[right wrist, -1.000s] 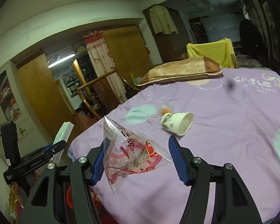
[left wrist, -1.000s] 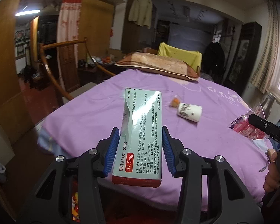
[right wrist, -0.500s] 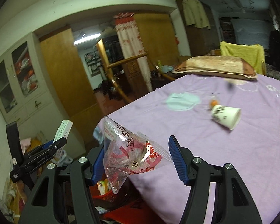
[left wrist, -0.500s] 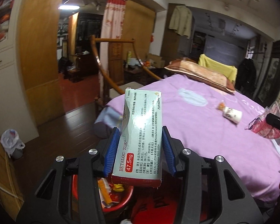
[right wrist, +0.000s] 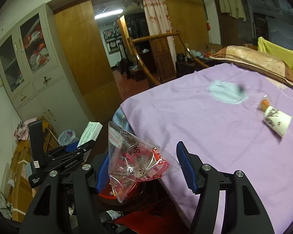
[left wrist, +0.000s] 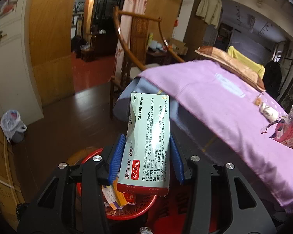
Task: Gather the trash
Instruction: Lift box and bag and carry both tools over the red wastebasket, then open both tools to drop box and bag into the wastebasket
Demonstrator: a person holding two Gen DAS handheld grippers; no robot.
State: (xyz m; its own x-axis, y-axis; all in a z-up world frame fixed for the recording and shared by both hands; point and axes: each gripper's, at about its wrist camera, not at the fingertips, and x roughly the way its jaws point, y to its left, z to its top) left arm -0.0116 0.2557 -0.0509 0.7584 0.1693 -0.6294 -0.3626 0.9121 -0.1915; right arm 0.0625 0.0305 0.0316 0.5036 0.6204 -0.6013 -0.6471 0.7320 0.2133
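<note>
Holding trash over a red basket (left wrist: 130,212) beside the bed.
The left gripper (left wrist: 147,156) clamps a pale green medicine box (left wrist: 148,142) between both blue pads, directly above the basket. The right gripper (right wrist: 142,165) holds a crinkled clear plastic bag (right wrist: 138,163) with red print; only its left pad visibly touches the bag. Farther off, a paper cup (right wrist: 276,120) lies on its side on the purple bedspread (right wrist: 205,120).
</note>
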